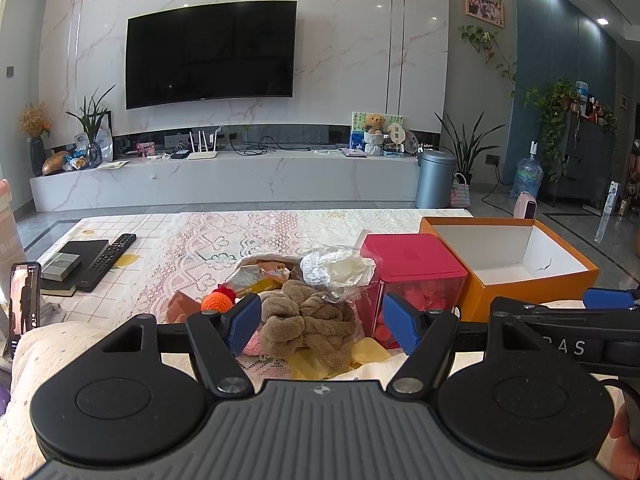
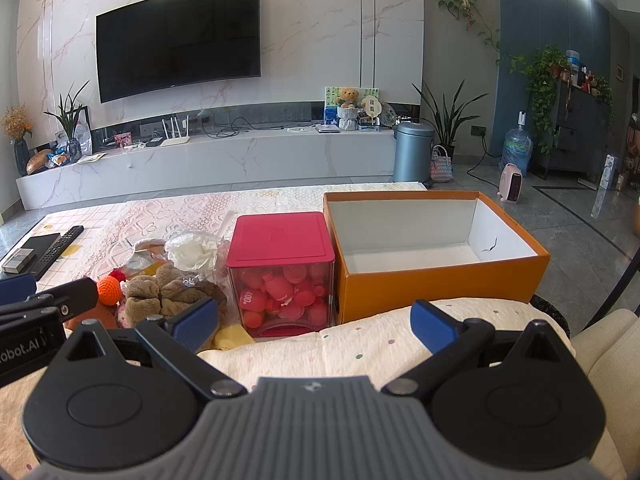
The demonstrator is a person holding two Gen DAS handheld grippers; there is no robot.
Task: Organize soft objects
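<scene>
A pile of soft things lies on the table: a brown plush twist (image 1: pixel 308 322) (image 2: pixel 168 290), an orange crochet ball (image 1: pixel 217 303) (image 2: pixel 109 290), a white crumpled item in clear plastic (image 1: pixel 340 270) (image 2: pixel 194 254), and yellow cloth (image 1: pixel 316 362) (image 2: pixel 232 338). To their right stands an orange box (image 1: pixel 516 258) (image 2: pixel 432 276) with a white, bare inside. My left gripper (image 1: pixel 325 328) is open, its blue pads straddling the plush without touching it. My right gripper (image 2: pixel 316 326) is open over a cream dotted cushion, in front of the boxes.
A red-lidded clear box (image 1: pixel 412 280) (image 2: pixel 282 272) of red pieces stands between the pile and the orange box. A remote (image 1: pixel 106 262) and black books lie far left on the lace tablecloth (image 1: pixel 240 236). A phone (image 1: pixel 24 304) stands at the left edge.
</scene>
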